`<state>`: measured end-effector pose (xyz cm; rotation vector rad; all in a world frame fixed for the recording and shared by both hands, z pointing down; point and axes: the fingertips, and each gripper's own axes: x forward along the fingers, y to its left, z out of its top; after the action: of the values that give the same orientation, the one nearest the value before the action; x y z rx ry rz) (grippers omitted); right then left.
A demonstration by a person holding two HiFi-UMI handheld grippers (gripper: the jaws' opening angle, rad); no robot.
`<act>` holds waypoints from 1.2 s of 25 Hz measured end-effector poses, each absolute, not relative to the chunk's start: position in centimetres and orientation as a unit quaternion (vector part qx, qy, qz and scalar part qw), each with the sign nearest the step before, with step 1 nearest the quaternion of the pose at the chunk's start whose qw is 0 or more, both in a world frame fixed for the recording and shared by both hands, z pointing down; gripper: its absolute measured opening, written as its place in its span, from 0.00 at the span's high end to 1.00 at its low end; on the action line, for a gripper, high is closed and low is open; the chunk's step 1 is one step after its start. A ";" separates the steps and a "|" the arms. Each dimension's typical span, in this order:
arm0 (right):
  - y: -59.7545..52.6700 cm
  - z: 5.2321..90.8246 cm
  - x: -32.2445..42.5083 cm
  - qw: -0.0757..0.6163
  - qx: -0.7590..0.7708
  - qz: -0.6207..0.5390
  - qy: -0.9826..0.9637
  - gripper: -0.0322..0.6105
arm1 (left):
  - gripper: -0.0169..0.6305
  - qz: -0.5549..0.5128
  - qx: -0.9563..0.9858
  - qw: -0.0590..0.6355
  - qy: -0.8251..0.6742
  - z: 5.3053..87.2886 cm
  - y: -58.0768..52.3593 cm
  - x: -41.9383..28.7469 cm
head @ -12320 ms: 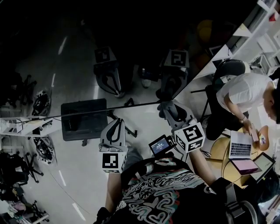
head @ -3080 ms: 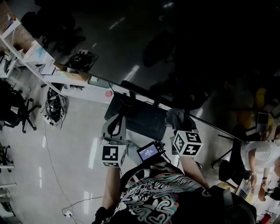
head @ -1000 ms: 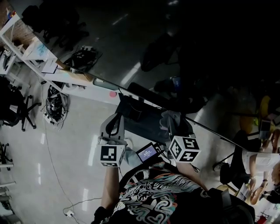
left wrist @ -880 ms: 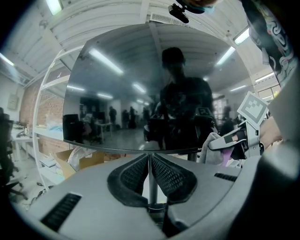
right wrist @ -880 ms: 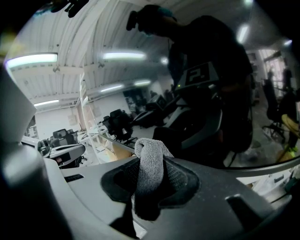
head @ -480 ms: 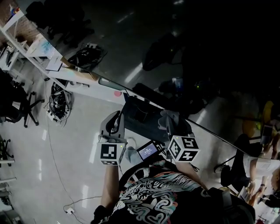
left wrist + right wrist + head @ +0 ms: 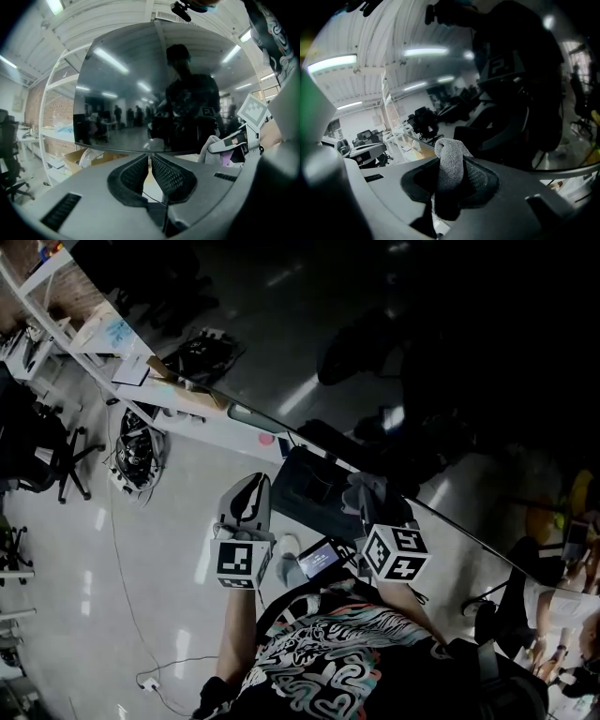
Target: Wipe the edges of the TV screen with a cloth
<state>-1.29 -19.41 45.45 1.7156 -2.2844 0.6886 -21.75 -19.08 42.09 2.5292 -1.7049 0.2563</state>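
Note:
The TV screen (image 7: 441,381) is a large dark glossy panel; its lower edge (image 7: 450,526) runs diagonally across the head view. My right gripper (image 7: 368,493) is shut on a grey cloth (image 7: 361,487), and the cloth lies against that lower edge. In the right gripper view the cloth (image 7: 450,161) sticks up between the jaws in front of the screen (image 7: 520,84). My left gripper (image 7: 251,486) hangs left of it, below the screen, shut with nothing in it. In the left gripper view the gripper (image 7: 150,158) points at the screen (image 7: 154,89), and the cloth (image 7: 211,145) shows at the right.
A black flat box (image 7: 314,491) sits on the floor below the screen, between the grippers. White shelving (image 7: 112,343) with cartons runs at the upper left, with cables (image 7: 139,448) beneath and a black chair (image 7: 37,442) beside. Another person (image 7: 562,601) stands far right.
The right gripper with the cloth has slid a little leftward along the screen's lower edge, towards the shelving. The left gripper kept its place beside it, still shut.

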 end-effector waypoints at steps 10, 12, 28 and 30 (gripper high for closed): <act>-21.5 45.5 -4.6 0.105 0.578 0.233 -0.775 0.76 | 0.92 0.088 0.821 0.045 -0.562 42.4 -20.6 -25.2; -21.8 45.6 -5.2 0.106 0.577 0.232 -0.776 0.76 | 0.92 0.087 0.821 0.046 -0.562 42.5 -21.0 -25.6; -24.8 46.0 -10.1 0.108 0.575 0.229 -0.777 0.76 | 0.92 0.090 0.827 0.052 -0.552 43.4 -25.1 -29.4; -24.6 45.6 -10.0 0.107 0.575 0.230 -0.778 0.76 | 0.92 0.090 0.829 0.051 -0.550 43.1 -25.0 -29.1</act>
<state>-9.98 -24.55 45.65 1.6933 -2.2902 0.6764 -29.09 -25.01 43.10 2.5216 -1.6733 0.2737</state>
